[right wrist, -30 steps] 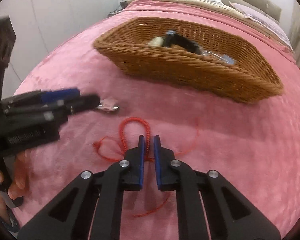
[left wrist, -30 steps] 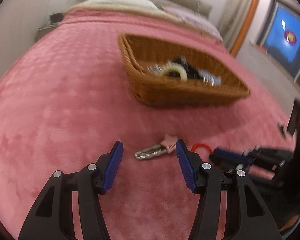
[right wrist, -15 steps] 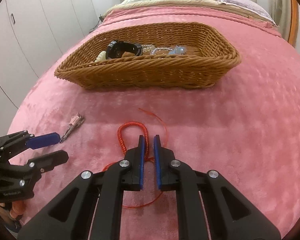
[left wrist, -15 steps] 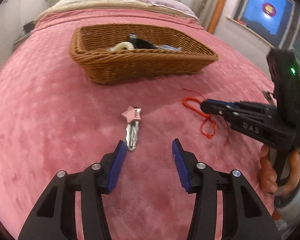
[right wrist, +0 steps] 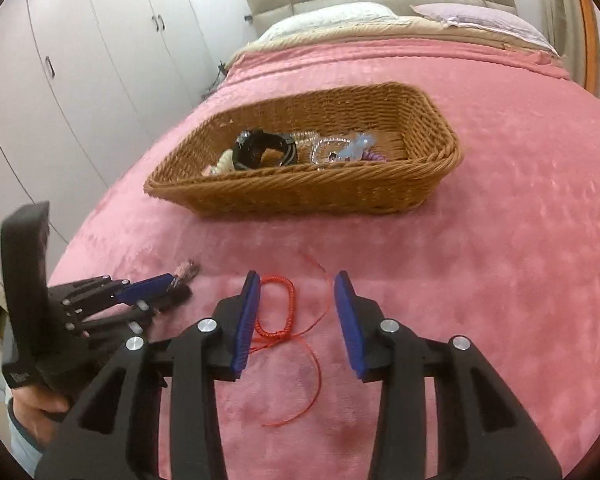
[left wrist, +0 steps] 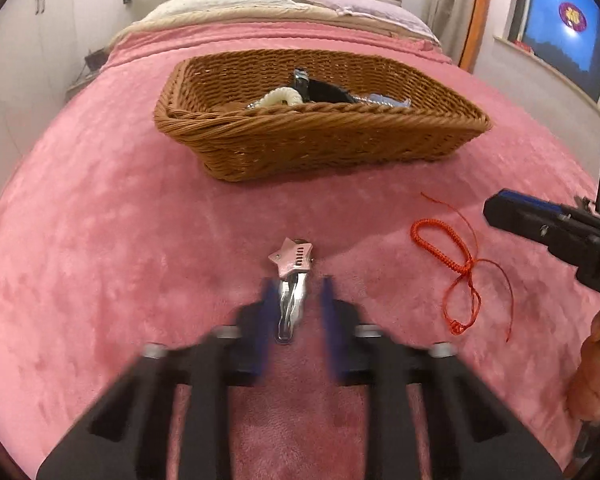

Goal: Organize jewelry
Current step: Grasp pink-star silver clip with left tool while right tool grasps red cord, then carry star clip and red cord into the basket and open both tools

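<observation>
The left tool (left wrist: 296,312) has just been closing around the stiff, slippery star hair clip (left wrist: 293,280); grip its metal shank. The right tool (right wrist: 296,312), just opening, straddles the limp red cord bracelet (right wrist: 278,312).

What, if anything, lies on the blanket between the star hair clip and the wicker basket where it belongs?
Nothing visible. Only bare pink blanket separates the star hair clip from the wicker basket. The red cord bracelet lies off to the side, clear of that path.
</observation>
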